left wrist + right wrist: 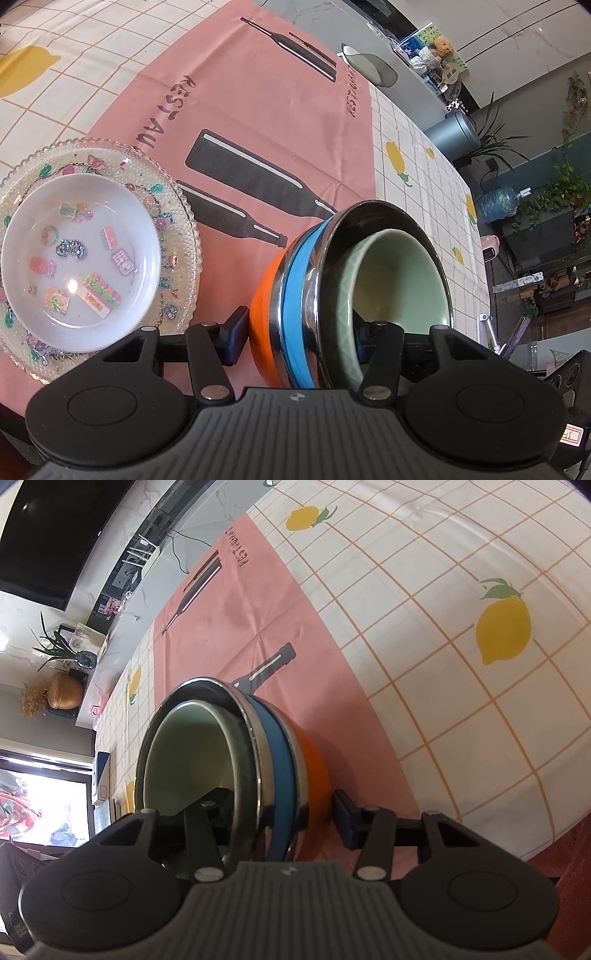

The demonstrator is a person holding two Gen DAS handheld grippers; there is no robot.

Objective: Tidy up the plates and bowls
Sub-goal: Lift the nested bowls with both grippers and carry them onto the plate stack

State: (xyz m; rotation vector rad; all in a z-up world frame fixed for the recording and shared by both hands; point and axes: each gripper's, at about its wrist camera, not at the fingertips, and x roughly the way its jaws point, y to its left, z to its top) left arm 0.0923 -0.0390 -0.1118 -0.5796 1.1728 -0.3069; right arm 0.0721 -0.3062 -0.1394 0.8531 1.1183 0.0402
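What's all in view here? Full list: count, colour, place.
glass plate: 1, clear with coloured stickers, left on the pink mat
white bowl: 1, white with stickers inside, sitting on the glass plate
bowl stack: 1 nest, orange outermost, then blue-banded steel, tilted between both claws
green bowl: 1, pale green, innermost in the stack
pink mat: 1, pink with dark bottle prints, on the tablecloth
tablecloth: 1, white grid with yellow lemons, covers the table
left claw: 1, black, straddling the stack's rim; grip not certain
right claw: 1, black, straddling the stack's rim from the other side; grip not certain
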